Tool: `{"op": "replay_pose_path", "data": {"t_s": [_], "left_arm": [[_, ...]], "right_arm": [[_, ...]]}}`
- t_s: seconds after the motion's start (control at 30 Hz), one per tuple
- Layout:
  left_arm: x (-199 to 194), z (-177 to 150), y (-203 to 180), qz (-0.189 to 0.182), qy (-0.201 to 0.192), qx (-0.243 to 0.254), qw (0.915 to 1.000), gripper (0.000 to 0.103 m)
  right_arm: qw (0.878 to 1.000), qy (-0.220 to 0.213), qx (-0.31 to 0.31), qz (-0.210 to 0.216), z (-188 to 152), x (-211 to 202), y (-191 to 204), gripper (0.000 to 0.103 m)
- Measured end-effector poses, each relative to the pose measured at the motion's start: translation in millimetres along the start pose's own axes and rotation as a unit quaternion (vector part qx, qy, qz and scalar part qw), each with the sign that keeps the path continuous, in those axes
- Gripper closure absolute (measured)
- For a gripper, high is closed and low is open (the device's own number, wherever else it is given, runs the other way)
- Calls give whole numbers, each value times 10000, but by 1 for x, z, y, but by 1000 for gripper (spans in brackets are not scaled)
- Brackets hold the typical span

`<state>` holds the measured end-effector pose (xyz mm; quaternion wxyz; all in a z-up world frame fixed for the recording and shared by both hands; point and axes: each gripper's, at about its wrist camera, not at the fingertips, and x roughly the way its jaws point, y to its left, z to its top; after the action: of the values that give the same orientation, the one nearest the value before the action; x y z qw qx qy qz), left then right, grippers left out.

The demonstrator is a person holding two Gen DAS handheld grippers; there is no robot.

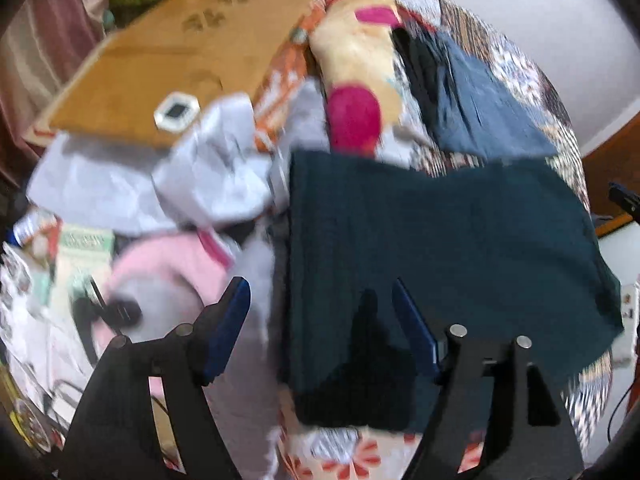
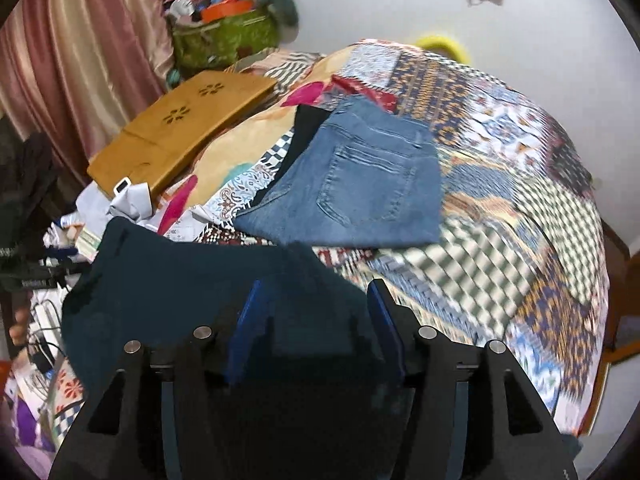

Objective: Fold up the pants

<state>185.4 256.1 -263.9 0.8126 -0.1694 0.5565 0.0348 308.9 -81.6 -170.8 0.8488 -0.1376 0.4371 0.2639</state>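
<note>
Bed: patchwork quilt (image 2: 500,152), many prints.
Pants (image 1: 440,240): dark teal, soft, folded rectangle, long axis crosswise ahead of both jaws.
Left gripper (image 1: 322,300): jaws apart, empty.
Right gripper (image 2: 314,300): jaws apart, gripping nothing.

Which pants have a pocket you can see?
The blue jeans, folded farther back on the patchwork quilt. Their stitched back pocket faces up. The dark teal pants, right by the gripper, show plain cloth with no pocket.

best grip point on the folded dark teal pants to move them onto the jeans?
Probably the dark teal pants' near edge, from the camera side, low, jaws above and below the stack. They lie flat, folded, on the patchwork bedspread; top pinches lift one layer only. Jeans sit behind.
</note>
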Motion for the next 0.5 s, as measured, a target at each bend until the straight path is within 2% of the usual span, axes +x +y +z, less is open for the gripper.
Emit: {"op": "replay_pose_path", "data": {"t_s": [0.17,0.27,0.3,0.5], "left_arm": [[9,-28,-8,-221,318,95,9992,31],[5,-38,-14,-236,204,219,9993,57],[2,-40,-15,-128,108,255,9995,64],[-29,-35,-11,653,-728,496,9940,65]], "right_arm": [[9996,-53,215,-198,-32,-26,-5,52],[9989,-61,369,-289,-48,-37,-9,52],[9986,-60,424,-321,-53,-40,-10,52],[9946,-156,860,-556,-77,-59,-27,52]]}}
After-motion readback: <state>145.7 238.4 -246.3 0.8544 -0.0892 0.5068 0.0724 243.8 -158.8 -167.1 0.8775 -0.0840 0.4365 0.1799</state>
